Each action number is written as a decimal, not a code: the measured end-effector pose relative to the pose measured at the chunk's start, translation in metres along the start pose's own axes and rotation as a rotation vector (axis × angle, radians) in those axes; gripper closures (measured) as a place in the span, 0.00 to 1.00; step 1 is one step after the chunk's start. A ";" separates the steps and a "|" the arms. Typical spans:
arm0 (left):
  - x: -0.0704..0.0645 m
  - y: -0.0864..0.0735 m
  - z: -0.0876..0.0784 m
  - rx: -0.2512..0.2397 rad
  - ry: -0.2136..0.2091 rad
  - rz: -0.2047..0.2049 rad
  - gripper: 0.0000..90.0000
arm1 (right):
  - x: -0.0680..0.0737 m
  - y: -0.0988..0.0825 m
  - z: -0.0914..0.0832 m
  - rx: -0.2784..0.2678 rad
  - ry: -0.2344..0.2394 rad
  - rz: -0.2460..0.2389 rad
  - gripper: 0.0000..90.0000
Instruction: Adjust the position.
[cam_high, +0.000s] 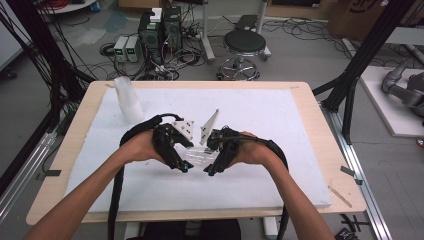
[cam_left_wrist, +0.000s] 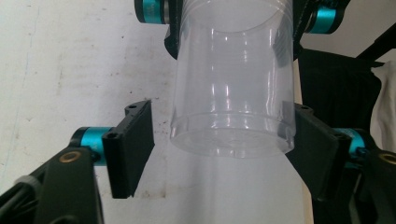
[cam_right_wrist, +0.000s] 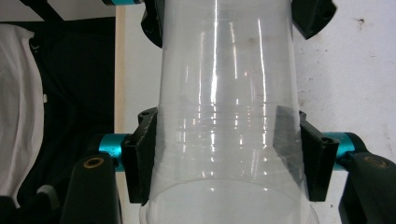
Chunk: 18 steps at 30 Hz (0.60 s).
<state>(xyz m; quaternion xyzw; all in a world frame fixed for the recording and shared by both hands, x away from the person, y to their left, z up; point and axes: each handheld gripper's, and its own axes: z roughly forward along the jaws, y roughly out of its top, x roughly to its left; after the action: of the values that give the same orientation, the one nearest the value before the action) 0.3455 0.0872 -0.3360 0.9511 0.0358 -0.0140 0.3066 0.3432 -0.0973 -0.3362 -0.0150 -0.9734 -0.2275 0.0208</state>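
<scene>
Spanning most of the high view, a wooden table (cam_high: 310, 107) carried a white foam mat (cam_high: 260, 165), with a round stool (cam_high: 244, 45) and computer boxes (cam_high: 160, 30) on the floor beyond, at twelve o'clock. At ten o'clock on the mat stood a tall stack of clear plastic cups (cam_high: 127, 100), upright and well apart from the hands.

At the mat's centre, a person's two forearms came in from six o'clock, each hand carrying a black gripper. Between them lay the clear plastic cups (cam_high: 199, 156) being worked, held level just above the mat, apparently nested one in another.

The right gripper (cam_right_wrist: 229, 154) was clenched on the wider, ribbed mouth end, both pads pressed flat against the wall at nine and three o'clock in its own view.

The left gripper (cam_left_wrist: 219, 149) straddled the narrow base end (cam_left_wrist: 233, 140). Its three o'clock pad seemed to meet the base ring, while its nine o'clock pad stood a small gap off, so its jaws had not yet gripped.

By judgement, these cups would be very light, thin-walled and slippery, and would buckle under a hard squeeze. The stiffer base ring and the ribbed band near the rim looked the safest places to hold, with gentle pressure and a straight pull along the axis.
</scene>
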 end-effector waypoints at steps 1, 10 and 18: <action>0.000 0.000 0.000 0.000 0.000 0.000 0.33 | 0.000 0.000 0.000 0.000 0.000 0.000 0.38; 0.001 -0.002 0.002 -0.012 -0.020 0.011 0.46 | -0.001 0.000 0.000 0.005 -0.007 0.001 0.39; 0.001 -0.002 0.003 -0.011 -0.026 0.009 0.47 | -0.002 0.000 0.001 -0.002 0.001 0.000 0.31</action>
<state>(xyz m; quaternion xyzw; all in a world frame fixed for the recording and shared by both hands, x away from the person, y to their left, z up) 0.3461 0.0873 -0.3398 0.9493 0.0277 -0.0247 0.3122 0.3450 -0.0968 -0.3372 -0.0149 -0.9732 -0.2285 0.0214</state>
